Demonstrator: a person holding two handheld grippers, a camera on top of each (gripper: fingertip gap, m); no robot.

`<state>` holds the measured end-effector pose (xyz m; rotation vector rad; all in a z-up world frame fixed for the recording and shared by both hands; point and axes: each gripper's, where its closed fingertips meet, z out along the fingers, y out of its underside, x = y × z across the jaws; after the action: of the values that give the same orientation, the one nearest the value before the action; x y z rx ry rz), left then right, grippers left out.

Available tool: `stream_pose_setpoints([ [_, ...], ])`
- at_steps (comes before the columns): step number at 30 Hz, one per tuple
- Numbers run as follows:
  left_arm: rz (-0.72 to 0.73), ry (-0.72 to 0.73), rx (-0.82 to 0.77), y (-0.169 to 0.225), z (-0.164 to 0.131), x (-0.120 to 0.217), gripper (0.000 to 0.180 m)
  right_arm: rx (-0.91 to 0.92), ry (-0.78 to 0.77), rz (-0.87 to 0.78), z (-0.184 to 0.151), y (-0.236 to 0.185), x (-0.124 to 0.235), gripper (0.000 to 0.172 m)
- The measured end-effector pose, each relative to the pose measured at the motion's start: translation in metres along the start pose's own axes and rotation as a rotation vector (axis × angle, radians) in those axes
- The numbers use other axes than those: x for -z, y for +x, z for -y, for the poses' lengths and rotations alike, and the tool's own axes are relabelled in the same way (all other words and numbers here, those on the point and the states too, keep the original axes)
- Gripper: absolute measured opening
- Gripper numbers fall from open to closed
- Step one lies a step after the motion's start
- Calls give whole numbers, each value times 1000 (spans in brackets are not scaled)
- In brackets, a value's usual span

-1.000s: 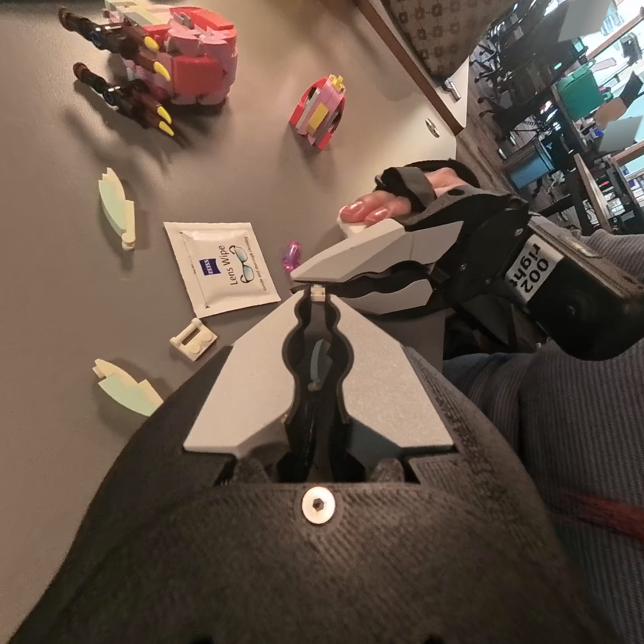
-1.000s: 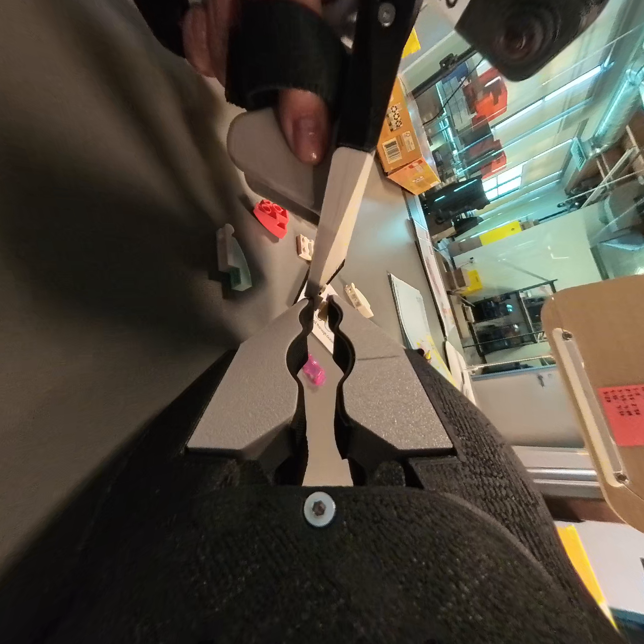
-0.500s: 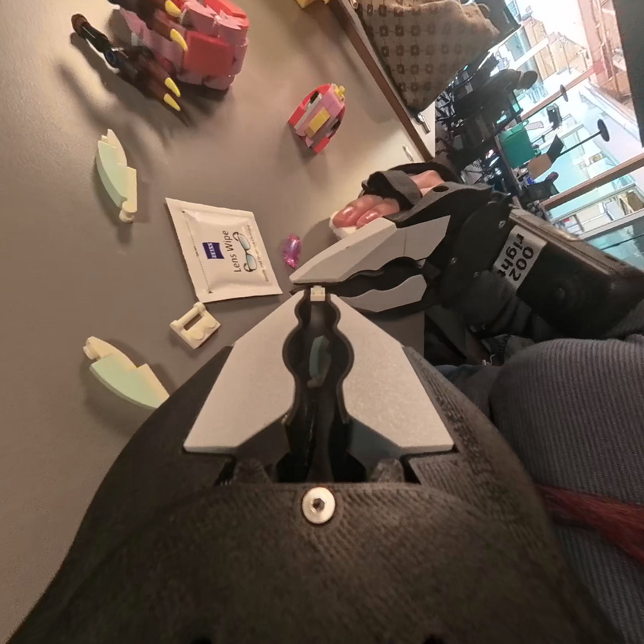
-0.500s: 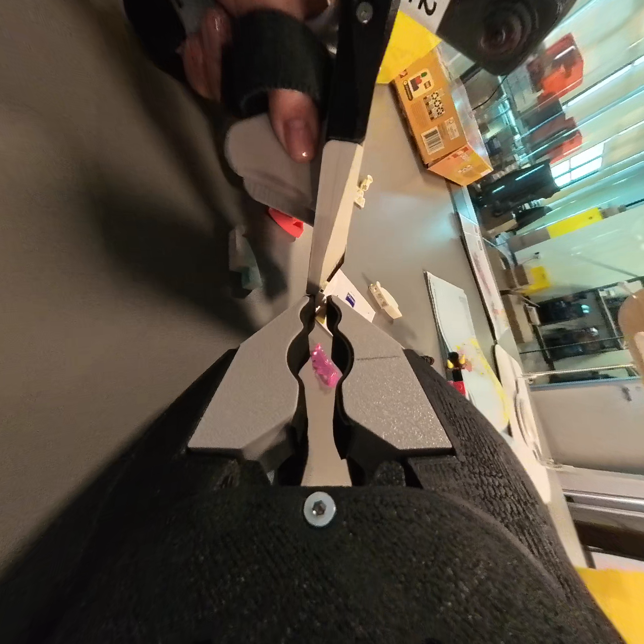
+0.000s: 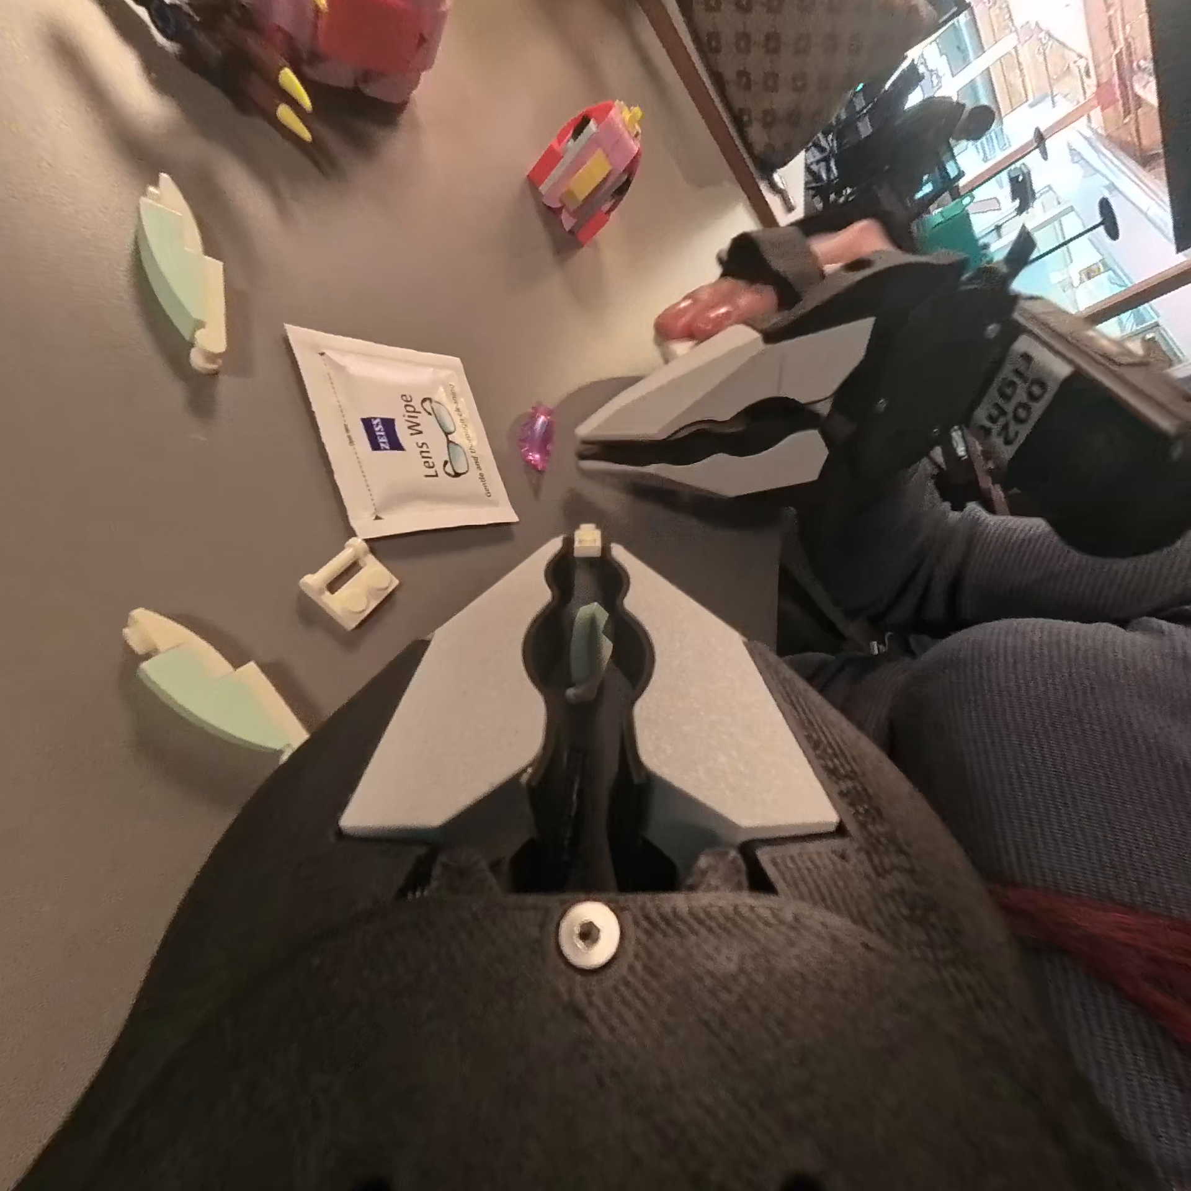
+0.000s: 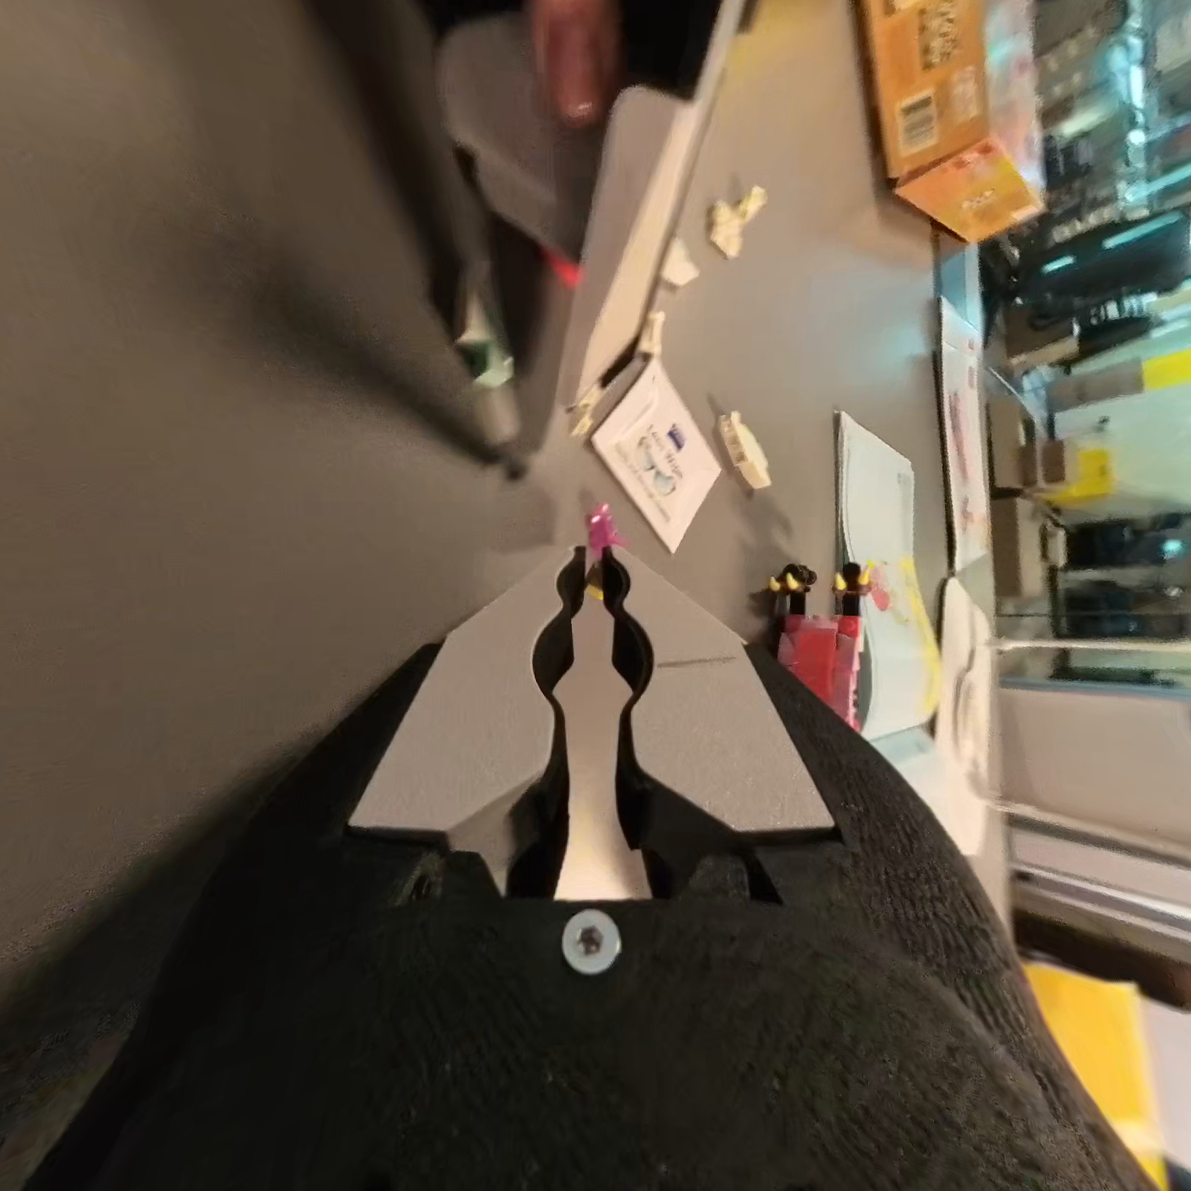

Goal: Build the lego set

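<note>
- Firstly, left gripper (image 5: 590, 548): tongs drawn together on a small cream brick (image 5: 590, 540), pinched at the very tips. A mint-green part (image 5: 590, 644) shows in the slot behind it.
- Right gripper (image 6: 596, 561): tongs nearly together, and a small dark-and-yellow piece (image 6: 596, 583) appears nipped between the tips. The view is blurred.
- Handling, as judged: both pieces are light, rigid, smooth plastic. They would likely twist or pop out of a tip-only hold.
- Pink translucent piece (image 5: 535, 441): lies on the grey table (image 5: 96, 483), just beyond the right gripper's tips.
- White wipe sachet (image 5: 399, 425): lies flat beside the pink piece.
- Cream hinge plate (image 5: 348, 583): sits near the sachet's corner.
- Two mint-and-cream wing pieces (image 5: 177, 258) (image 5: 206, 689): lie well apart.
- Small red-and-pink brick model (image 5: 586, 171) and larger clawed model (image 5: 361, 51): stand farther off.
</note>
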<state>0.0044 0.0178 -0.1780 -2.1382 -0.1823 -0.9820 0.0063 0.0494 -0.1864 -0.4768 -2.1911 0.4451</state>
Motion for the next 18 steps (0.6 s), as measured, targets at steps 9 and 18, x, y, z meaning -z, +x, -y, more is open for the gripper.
stream_pose_setpoints([
  [9,0,-6,-16,1,-1,-1,6,-27,-39,230,5,-19,20,28],
  [18,-8,-15,-25,3,-3,-1,6,-435,90,383,6,-24,47,34],
])
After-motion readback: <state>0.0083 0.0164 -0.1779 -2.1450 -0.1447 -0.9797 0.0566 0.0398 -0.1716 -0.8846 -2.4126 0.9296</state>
